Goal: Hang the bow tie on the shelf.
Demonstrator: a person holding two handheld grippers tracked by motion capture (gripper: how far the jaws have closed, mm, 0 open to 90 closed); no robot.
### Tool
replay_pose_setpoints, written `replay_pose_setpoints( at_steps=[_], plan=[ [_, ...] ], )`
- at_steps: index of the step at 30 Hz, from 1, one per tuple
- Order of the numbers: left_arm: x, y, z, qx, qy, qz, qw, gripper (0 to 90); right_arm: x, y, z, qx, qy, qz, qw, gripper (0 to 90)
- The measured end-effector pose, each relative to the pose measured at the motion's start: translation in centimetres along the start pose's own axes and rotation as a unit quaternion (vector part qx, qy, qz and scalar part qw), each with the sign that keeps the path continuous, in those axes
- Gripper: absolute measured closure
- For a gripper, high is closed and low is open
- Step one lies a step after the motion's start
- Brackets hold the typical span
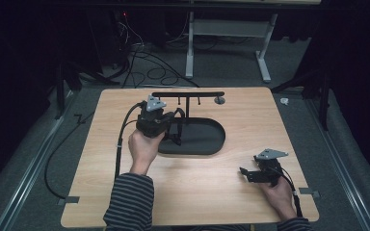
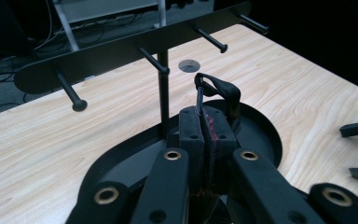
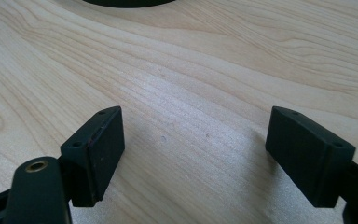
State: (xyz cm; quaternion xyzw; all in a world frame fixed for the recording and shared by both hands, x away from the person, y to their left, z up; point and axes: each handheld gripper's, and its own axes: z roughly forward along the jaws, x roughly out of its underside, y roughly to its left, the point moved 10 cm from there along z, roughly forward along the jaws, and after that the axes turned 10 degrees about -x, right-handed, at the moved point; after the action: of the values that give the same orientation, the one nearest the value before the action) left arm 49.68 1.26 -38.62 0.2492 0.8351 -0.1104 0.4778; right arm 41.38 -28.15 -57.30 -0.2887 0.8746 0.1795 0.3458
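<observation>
Black strap loop (image 2: 216,88) is pinched in my left gripper (image 2: 206,122), jaws clamped on it, held above the tray (image 2: 265,135) just in front of the rack (image 2: 121,51). I'd call this the carry step: loop lifted, not yet hung. Next move needs the loop raised and slipped over a peg (image 2: 154,60) without snagging the post. Right gripper (image 3: 193,154) idles low over bare desk (image 3: 205,70), jaws wide apart, holding nothing. Tray's contents I can't make out.
</observation>
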Motion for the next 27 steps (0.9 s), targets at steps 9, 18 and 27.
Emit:
replay_pose_setpoints(
  at_steps=[9, 18, 27],
  plan=[
    [-1.0, 0.6, 0.9, -0.007, 0.002, -0.009, 0.9999, 87.7, 0.0, 0.0, 0.0, 0.0, 0.0, 0.0, 1.0, 20.5],
    [-2.1, 0.8, 2.0, -0.013, 0.0, -0.009, 0.9999, 87.7, 0.0, 0.0, 0.0, 0.0, 0.0, 0.0, 1.0, 20.6],
    [-3.2, 1.4, 3.1, -0.028, 0.001, -0.009, 0.9996, 87.7, 0.0, 0.0, 0.0, 0.0, 0.0, -0.002, 1.0, 20.6]
  ],
)
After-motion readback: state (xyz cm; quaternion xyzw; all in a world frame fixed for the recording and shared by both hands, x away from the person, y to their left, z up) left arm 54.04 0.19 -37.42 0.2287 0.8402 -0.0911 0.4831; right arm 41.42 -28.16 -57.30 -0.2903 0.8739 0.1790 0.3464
